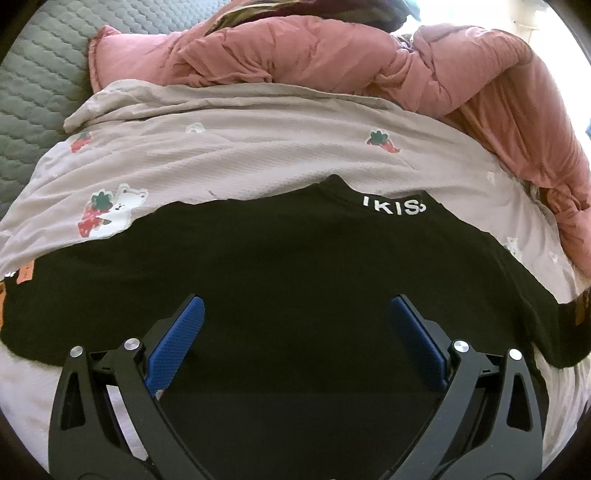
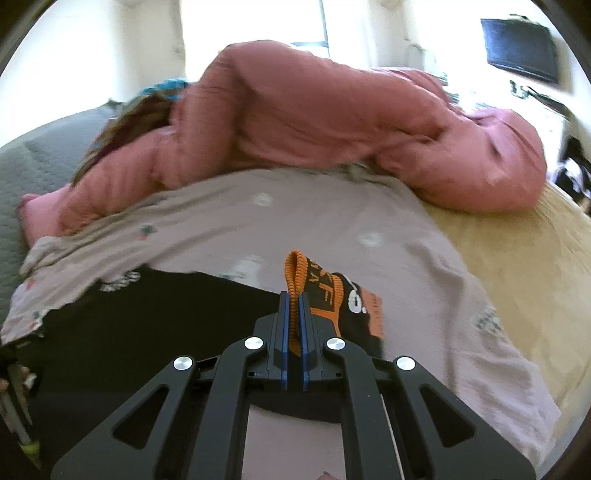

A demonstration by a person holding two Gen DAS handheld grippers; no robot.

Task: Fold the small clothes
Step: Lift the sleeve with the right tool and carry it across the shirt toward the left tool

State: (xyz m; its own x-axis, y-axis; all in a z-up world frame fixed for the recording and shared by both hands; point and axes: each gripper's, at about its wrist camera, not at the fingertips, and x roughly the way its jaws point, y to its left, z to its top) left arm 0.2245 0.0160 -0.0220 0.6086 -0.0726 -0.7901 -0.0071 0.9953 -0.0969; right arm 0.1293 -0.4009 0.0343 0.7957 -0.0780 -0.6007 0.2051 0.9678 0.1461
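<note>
Now | right gripper clamps black shirt's orange cuff | left gripper wide, empty, above it

A bedroom in a home; the work surface is a bed with a cream sheet, a grey quilted cover at one side, a pale sheet printed with strawberries and bears, and a bunched pink duvet; a bright window and a dark wall-mounted screen stand behind; clothes lie spread on the bedding.
</note>
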